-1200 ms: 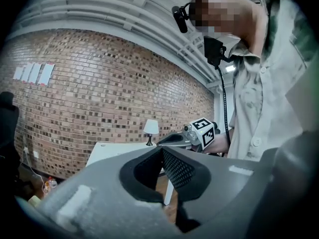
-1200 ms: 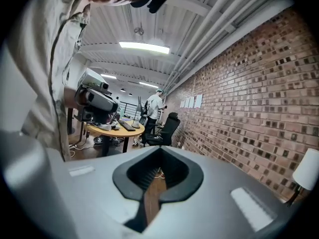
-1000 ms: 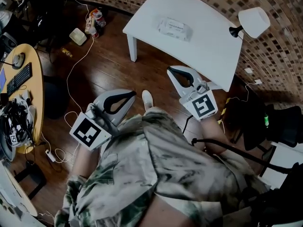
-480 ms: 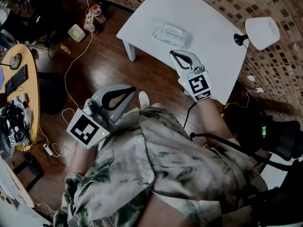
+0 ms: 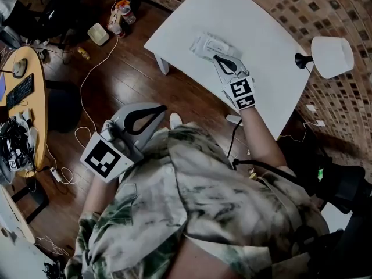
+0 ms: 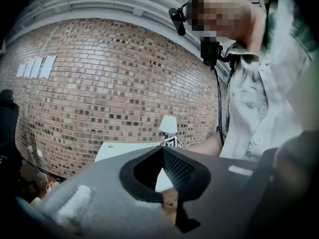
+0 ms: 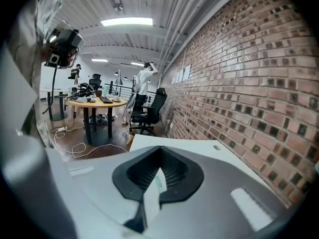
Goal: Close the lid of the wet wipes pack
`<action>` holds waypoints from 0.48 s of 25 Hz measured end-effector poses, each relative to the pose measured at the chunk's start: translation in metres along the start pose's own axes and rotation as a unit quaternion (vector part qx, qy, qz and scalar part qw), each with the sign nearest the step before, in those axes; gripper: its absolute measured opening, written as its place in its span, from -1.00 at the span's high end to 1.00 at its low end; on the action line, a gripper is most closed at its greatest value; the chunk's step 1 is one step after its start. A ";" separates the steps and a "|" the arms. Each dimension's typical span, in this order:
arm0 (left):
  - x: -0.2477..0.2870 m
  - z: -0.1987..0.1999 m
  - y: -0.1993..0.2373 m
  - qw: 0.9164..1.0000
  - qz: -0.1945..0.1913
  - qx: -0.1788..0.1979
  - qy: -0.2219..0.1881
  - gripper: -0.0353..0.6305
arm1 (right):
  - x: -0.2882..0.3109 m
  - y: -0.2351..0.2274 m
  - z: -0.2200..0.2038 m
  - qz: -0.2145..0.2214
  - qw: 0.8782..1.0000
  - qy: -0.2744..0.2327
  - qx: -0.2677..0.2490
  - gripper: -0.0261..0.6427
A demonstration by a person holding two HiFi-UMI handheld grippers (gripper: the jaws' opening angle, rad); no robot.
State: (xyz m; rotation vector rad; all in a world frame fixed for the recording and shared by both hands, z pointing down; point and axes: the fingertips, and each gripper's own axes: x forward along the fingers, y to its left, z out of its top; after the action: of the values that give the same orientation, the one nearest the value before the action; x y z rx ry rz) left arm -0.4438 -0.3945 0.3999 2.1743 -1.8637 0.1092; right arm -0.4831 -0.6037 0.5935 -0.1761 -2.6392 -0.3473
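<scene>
The wet wipes pack (image 5: 204, 44) lies flat on the white worktop (image 5: 264, 31), a little back from its near edge. Its long axis runs across the head view from left to right, with the right end dipping slightly toward the person. Whether its lid is up or down cannot be told. The right claw (image 5: 217, 58) reaches out over the pack's right half, tips pointing away from the person. Its jaws are clenched together with nothing gripped, and in the right gripper view a sliver of white with a teal mark shows through the slit behind the tips (image 7: 159, 162). The left claw (image 5: 164, 107) hangs well apart from the worktop, over the wooden floor (image 5: 125, 80) beside the person's lap, also clenched and empty. Its tips (image 6: 162, 149) point toward the worktop. A white-shaded lamp (image 5: 332, 53) stands at the worktop's right corner. On the floor at the far left sits a pale box (image 5: 97, 34), its contents not discernible.
</scene>
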 end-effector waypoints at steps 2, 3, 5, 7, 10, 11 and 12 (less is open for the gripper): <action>0.003 -0.001 0.005 1.000 0.003 -0.003 0.003 0.89 | 0.011 -0.006 -0.012 0.003 1.000 0.010 0.006 0.91; 0.005 -0.001 0.007 1.000 0.005 -0.005 0.004 0.89 | 0.016 -0.009 -0.017 0.004 1.000 0.015 0.008 0.91; 0.009 -0.001 0.010 1.000 0.007 -0.008 0.006 0.89 | 0.025 -0.015 -0.029 0.006 1.000 0.024 0.011 0.90; 0.012 0.000 0.015 1.000 0.010 -0.011 0.010 0.89 | 0.032 -0.020 -0.037 0.007 0.999 0.031 0.014 0.90; 0.016 0.000 0.020 1.000 0.012 -0.012 0.013 0.89 | 0.041 -0.031 -0.046 0.004 0.999 0.038 0.014 0.91; 0.018 0.000 0.021 1.000 0.013 -0.013 0.013 0.89 | 0.043 -0.035 -0.048 0.002 0.999 0.040 0.015 0.90; 0.019 0.000 0.023 1.000 0.015 -0.014 0.013 0.89 | 0.046 -0.038 -0.051 0.002 0.999 0.043 0.015 0.91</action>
State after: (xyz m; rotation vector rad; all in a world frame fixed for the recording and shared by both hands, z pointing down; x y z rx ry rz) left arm -0.4631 -0.4155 0.4077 2.1176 -1.8719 0.1166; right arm -0.5083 -0.6507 0.6504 -0.1529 -2.5579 -0.3065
